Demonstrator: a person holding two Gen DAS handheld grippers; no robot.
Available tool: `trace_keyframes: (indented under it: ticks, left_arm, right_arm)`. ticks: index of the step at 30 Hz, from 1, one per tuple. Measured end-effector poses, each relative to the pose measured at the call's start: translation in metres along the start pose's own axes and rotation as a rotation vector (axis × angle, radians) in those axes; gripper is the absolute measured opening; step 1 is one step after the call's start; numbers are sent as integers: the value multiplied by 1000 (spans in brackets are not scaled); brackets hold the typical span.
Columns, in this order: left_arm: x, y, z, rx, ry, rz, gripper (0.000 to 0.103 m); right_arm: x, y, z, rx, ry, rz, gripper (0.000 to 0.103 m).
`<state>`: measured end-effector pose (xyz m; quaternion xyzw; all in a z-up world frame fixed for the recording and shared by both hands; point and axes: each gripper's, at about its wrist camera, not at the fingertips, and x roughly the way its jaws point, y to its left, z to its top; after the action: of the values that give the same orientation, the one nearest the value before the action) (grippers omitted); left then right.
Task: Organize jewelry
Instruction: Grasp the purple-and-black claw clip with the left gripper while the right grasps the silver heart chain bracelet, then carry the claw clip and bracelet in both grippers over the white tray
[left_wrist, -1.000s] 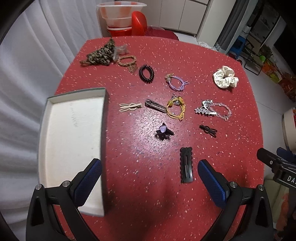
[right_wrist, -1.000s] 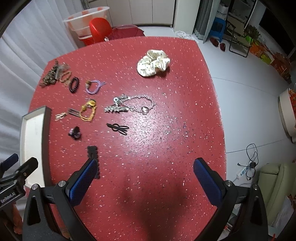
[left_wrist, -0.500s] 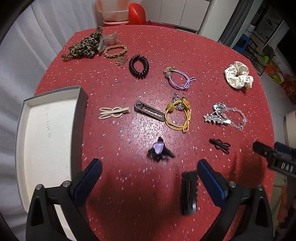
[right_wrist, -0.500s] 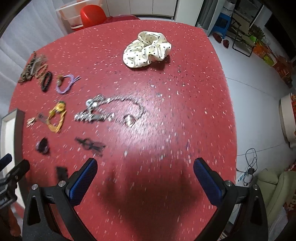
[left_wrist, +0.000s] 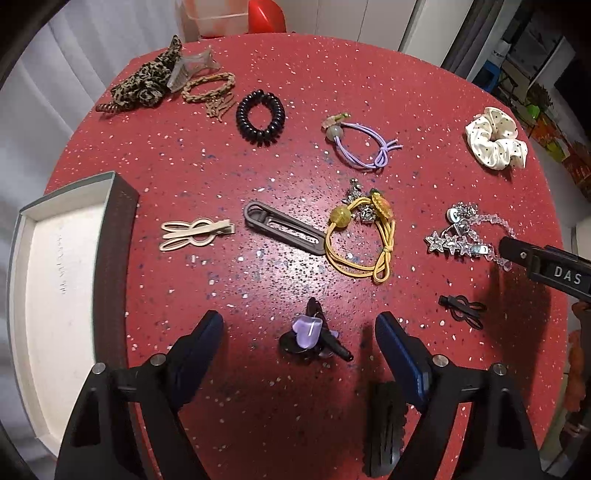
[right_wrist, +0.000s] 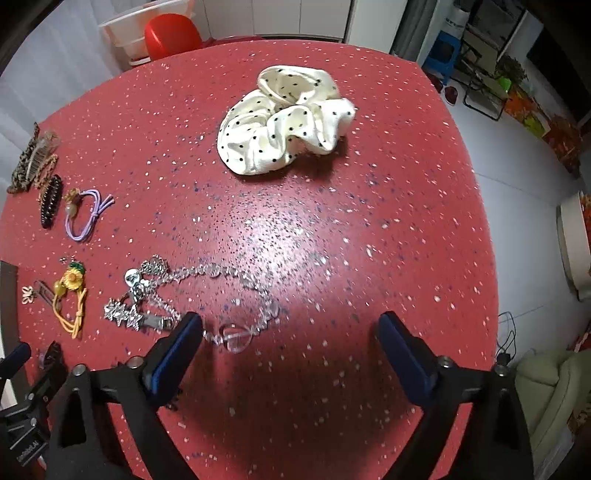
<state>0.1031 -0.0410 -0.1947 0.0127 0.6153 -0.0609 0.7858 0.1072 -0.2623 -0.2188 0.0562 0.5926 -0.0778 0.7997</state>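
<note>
Purple clip between closing left claw fingers — untouched, on red table

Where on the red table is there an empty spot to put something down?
The widest bare patch on the red table runs from the polka-dot scrunchie down the side away from the clips. The white box looks empty too. It gets crowded around the yellow hair tie, grey clip and crystal chain.

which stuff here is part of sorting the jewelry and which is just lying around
Job:
crystal bracelet
yellow hair tie
purple claw clip
cream scrunchie
grey box

Lying about:
red stool
plastic tub
power cord
</note>
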Motion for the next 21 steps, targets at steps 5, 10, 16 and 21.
trace_keyframes:
  ticks: [5,10,16,21]
  left_arm:
    - [8,-4,0,12,11,-4,76]
    - [6,-10,-1,33,-8,0,55]
    - [-1,-15,-1,30,-19,-29,38]
    - [-17,-15,-1,45,-57,-46,38]
  right_arm:
    - [3,13,-2,-18,-16,2,84]
    - [-1,18,-5,-22,-32,42,69]
    - [-14,35,-14,-40,-38,66,9]
    - [-20,30,-16,3,-45,97,6]
